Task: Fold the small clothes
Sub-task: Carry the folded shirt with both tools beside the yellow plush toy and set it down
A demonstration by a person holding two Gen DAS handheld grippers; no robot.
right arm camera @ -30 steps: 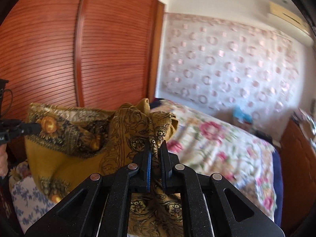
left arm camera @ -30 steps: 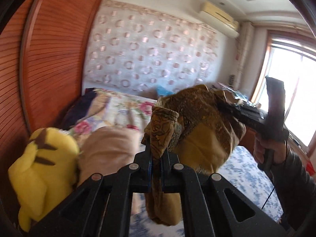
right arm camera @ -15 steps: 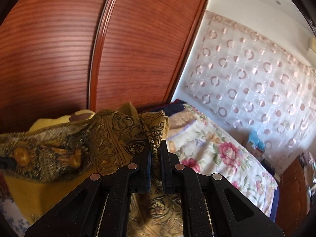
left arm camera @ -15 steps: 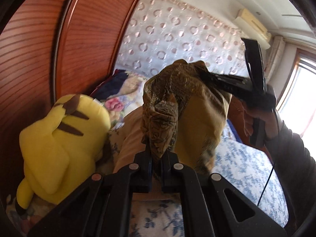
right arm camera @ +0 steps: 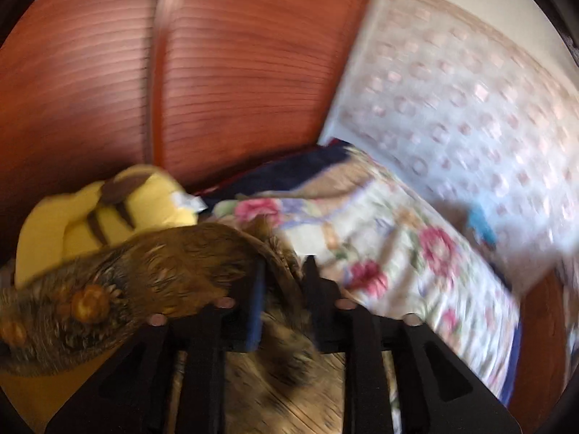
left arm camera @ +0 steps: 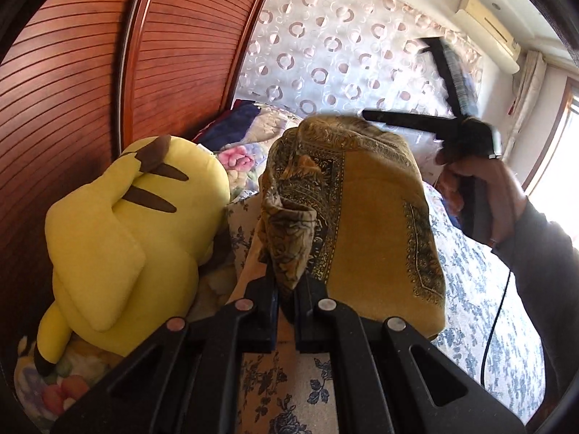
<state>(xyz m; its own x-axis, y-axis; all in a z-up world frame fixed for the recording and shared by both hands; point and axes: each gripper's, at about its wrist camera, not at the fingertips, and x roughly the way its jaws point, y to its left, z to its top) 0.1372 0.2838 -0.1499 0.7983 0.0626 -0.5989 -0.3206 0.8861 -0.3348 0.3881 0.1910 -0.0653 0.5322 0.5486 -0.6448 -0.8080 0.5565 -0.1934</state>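
Mustard cloth (left arm camera: 376,217) with dark paisley borders, soft and crumpled, hanging over the bed (left arm camera: 481,289). One bunched corner pinched tight in the left gripper (left arm camera: 286,300). Right gripper (right arm camera: 282,289) opening, jaws apart, blurred fabric between them. Smooth yellow plush (left arm camera: 119,224) with brown stripes against the ribbed wooden wardrobe (left arm camera: 72,72). Blue-flowered sheet, floral quilt (right arm camera: 398,253), ring-patterned curtain (left arm camera: 343,36) behind.

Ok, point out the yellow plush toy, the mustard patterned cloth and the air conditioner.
yellow plush toy (left arm camera: 123,231): left wrist view, on its back.
mustard patterned cloth (left arm camera: 372,217): left wrist view, on the plain centre panel.
air conditioner (left arm camera: 485,25): left wrist view, on its front.
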